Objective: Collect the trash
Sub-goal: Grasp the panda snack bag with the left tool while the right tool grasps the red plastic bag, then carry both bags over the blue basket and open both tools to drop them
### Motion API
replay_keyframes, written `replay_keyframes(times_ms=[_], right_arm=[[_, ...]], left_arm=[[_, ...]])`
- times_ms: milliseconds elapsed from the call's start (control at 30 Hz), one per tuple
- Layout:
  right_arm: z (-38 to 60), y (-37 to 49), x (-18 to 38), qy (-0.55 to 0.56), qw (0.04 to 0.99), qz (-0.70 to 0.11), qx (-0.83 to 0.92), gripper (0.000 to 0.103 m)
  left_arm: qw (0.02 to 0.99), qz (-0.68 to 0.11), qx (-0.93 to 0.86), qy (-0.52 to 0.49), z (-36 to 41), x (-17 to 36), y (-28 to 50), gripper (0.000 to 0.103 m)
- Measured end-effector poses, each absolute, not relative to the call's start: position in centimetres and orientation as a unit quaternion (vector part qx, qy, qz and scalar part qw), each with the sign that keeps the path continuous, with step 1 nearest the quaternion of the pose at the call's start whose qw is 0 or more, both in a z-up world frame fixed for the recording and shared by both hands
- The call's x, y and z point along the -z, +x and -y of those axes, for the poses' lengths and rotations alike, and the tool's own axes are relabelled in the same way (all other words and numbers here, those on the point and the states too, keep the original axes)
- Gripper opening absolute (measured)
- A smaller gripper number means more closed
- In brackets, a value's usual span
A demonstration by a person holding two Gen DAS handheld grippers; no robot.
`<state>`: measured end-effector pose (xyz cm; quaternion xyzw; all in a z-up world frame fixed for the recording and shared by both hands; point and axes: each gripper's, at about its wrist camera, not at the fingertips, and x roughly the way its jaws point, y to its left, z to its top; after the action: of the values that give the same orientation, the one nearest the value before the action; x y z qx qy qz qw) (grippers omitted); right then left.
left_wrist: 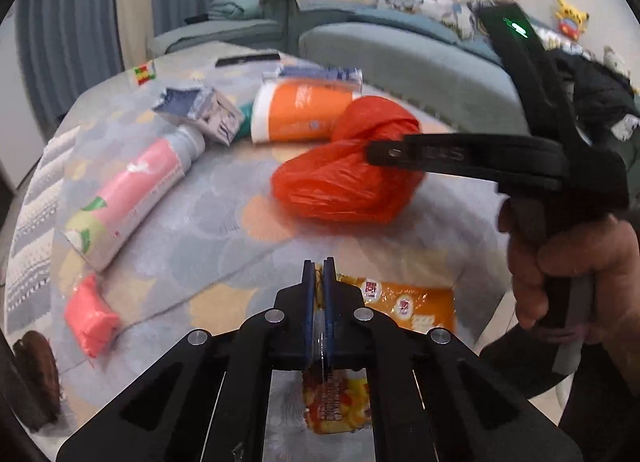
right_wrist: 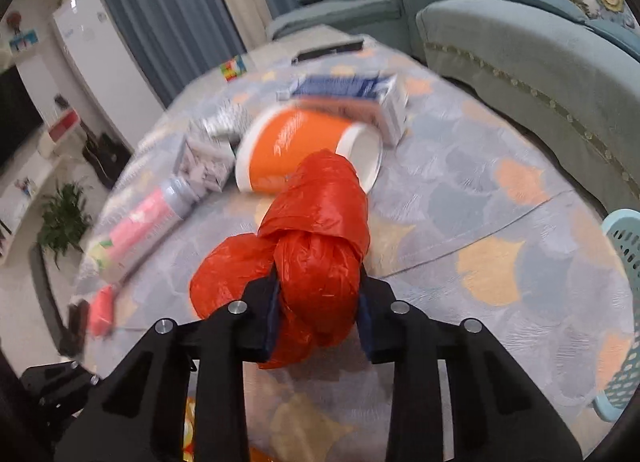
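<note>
Holding a thin yellow wrapper [left_wrist: 336,414] pinched in my left gripper [left_wrist: 319,274] and a knotted red bag [right_wrist: 316,262] squeezed by my right gripper [right_wrist: 318,302], I worry the slick plastic slips free on lifting.

My right tongs [right_wrist: 318,314] are squeezing crinkly glossy red plastic bag [right_wrist: 316,258]; left tongs [left_wrist: 319,294] are pinching shiny foil-like snack wrapper [left_wrist: 416,304]. Tongs are looking matt black plastic with metal rivets. Desk [right_wrist: 500,222] is wearing smooth patterned cloth. Orange cup [right_wrist: 296,146] is looking glossy paper.
</note>
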<state>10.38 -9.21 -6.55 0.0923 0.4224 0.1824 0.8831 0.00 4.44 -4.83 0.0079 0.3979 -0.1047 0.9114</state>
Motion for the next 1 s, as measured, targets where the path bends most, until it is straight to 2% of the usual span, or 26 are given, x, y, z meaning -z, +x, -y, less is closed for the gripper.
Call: replay_keyframes(times_ms=[233,500,667,1000], right_arm=[[14.1,8.5,2.7,0.141,0.905,-0.367,-0.165,0.027],[15.5,6.1,-0.2,0.082,0.943,-0.301,-0.120,0.027],[16.4,4.9,-1.1,0.054,0.957,-0.270,-0.096,0.027],[18.9,4.3,-1.7,0.059,0.960,-0.263,-0.075,0.027]], left_arm=[[0.939,-0.328,0.092,-0.034,-6.3,1.2,-0.5,0.002],[0.967,-0.251,0.045,0.019,-5.6,-1.5,-1.5,0.002],[0.969,-0.240,0.042,0.035,-4.9,-1.9,-1.9,0.002],[0.970,-0.234,0.052,0.039,-4.0,-2.0,-1.5,0.002]])
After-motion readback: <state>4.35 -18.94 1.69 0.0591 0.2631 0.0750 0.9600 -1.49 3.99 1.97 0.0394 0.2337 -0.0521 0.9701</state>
